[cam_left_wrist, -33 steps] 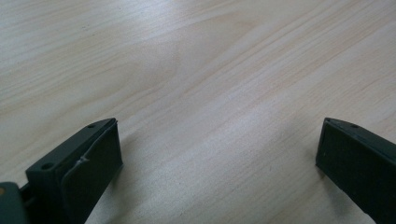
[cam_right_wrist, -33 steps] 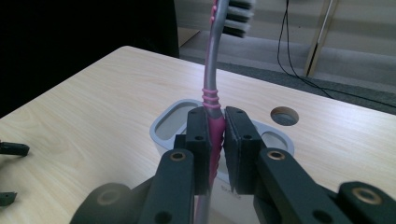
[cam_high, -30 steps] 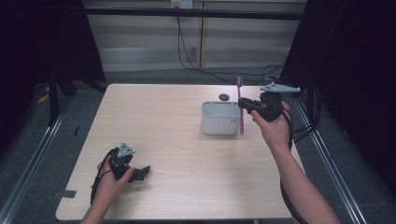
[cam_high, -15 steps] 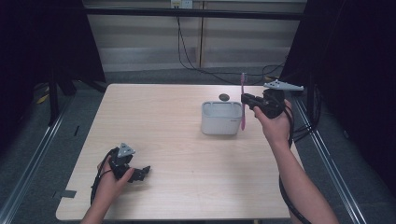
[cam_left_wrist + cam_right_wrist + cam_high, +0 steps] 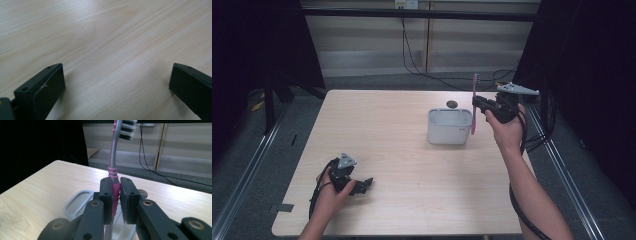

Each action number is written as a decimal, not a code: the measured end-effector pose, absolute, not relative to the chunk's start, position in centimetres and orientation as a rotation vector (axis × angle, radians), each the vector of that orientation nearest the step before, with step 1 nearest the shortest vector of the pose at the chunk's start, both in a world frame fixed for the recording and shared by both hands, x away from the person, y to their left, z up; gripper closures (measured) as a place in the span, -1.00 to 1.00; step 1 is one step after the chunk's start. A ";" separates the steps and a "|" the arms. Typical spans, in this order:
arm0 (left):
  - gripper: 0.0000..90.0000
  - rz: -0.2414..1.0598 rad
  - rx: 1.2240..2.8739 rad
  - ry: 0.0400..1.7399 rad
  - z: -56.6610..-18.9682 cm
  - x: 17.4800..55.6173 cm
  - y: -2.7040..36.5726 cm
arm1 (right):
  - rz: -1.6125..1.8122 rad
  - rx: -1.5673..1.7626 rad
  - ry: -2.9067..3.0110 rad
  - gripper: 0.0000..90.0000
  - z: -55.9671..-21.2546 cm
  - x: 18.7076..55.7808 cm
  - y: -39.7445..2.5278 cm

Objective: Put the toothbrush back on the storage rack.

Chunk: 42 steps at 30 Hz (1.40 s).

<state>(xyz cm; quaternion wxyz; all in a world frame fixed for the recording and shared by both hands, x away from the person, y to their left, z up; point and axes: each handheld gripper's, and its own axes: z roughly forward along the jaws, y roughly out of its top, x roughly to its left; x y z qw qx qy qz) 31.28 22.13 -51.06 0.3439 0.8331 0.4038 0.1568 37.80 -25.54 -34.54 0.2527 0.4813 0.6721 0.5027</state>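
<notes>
Holding a pink and grey plastic toothbrush (image 5: 473, 105) upright, our right hand-held gripper (image 5: 480, 105) hovers at the right edge of a light grey, rounded plastic holder box (image 5: 446, 132) that stands on the pale wooden counter (image 5: 402, 150). In the right gripper view the two black jaws are pressed against the pink ribbed part of the toothbrush (image 5: 114, 182) handle, with the bristled head at the top and the lower end of the handle reaching down toward the holder box (image 5: 80, 202) below. From above, the handle runs down just beside the right wall of the holder box, and we cannot tell whether its tip touches the rim or hangs free. A small dark round object (image 5: 451, 104) lies on the counter just behind the holder box. Our left hand-held gripper (image 5: 362, 185) rests low near the front left corner of the counter, well apart from the holder box. Its jaws stand wide apart with bare wood grain between them in the left gripper view, and they grasp nothing.
</notes>
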 end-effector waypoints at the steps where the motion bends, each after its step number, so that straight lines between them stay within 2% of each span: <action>1: -1.00 0.407 2.164 1.049 -51.1 31.3 22.1 | 1.368 1.310 1.824 0.80 -34.5 37.9 -25.5; 19: -1.00 0.407 2.164 1.049 -51.1 31.3 22.1 | 1.374 1.279 1.773 0.80 -33.8 38.8 -25.0; 42: -1.00 0.407 2.165 1.049 -51.1 31.3 22.1 | 1.365 1.256 1.708 0.80 -34.6 39.9 -24.9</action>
